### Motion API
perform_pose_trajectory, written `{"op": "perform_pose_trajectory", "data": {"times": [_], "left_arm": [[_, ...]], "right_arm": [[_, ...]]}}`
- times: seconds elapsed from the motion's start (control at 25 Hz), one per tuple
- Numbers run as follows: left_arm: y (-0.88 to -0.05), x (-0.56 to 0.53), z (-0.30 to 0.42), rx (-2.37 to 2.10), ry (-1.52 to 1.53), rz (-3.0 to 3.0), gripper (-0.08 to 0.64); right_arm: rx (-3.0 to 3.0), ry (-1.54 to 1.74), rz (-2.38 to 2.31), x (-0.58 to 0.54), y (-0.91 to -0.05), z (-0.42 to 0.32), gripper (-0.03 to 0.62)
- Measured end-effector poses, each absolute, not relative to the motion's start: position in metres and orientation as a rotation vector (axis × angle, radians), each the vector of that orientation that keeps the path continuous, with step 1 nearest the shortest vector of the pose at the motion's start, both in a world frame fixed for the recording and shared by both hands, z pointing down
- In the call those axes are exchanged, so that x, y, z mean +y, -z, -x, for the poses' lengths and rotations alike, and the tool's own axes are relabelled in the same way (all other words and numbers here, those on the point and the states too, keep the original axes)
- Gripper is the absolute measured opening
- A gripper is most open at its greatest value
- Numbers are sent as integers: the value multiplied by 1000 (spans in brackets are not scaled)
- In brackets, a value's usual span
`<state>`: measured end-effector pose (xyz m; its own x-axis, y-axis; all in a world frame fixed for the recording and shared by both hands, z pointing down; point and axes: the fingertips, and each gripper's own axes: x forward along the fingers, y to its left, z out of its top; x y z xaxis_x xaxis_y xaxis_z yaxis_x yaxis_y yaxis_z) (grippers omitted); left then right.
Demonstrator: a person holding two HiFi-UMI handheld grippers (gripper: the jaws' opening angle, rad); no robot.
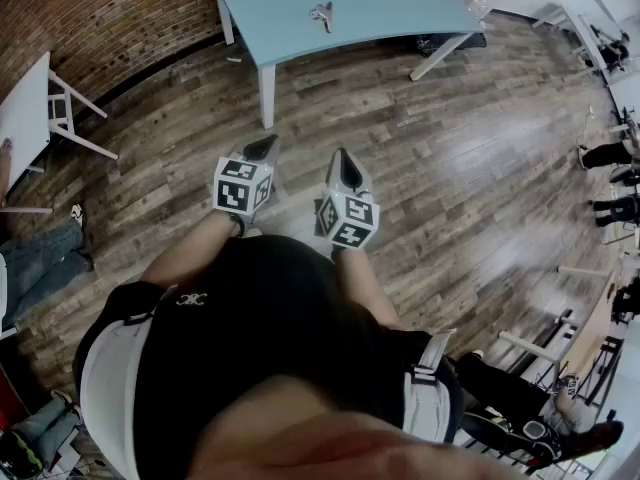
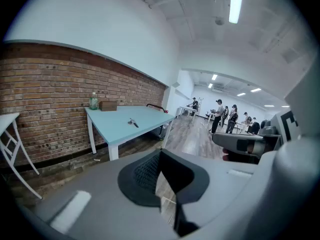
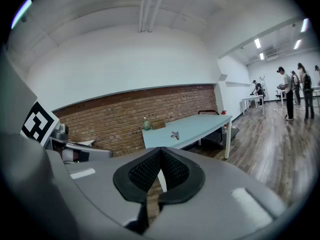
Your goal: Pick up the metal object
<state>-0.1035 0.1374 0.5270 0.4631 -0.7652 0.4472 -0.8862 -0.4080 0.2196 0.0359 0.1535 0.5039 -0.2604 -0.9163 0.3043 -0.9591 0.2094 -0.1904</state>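
Note:
The small metal object lies on a light blue table at the top of the head view, far ahead of both grippers. My left gripper and right gripper hang side by side over the wooden floor, close to the person's body, both shut and empty. In the left gripper view the shut gripper points toward the table, with the metal object on it. From the right gripper, also shut, the metal object shows on the table.
A green bottle and a brown box stand at the table's far end by the brick wall. A white chair stands at the left. Several people stand at the far right; someone's legs are at left.

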Motion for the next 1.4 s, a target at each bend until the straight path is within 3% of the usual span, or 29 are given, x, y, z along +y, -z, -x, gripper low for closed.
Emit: {"op": "perform_pose_trajectory", "data": {"times": [1.4], "left_arm": [[-551, 124, 146, -1255, -416, -2307, 0]], "right_arm": [[-2207, -516, -1898, 165, -518, 18, 14]]}}
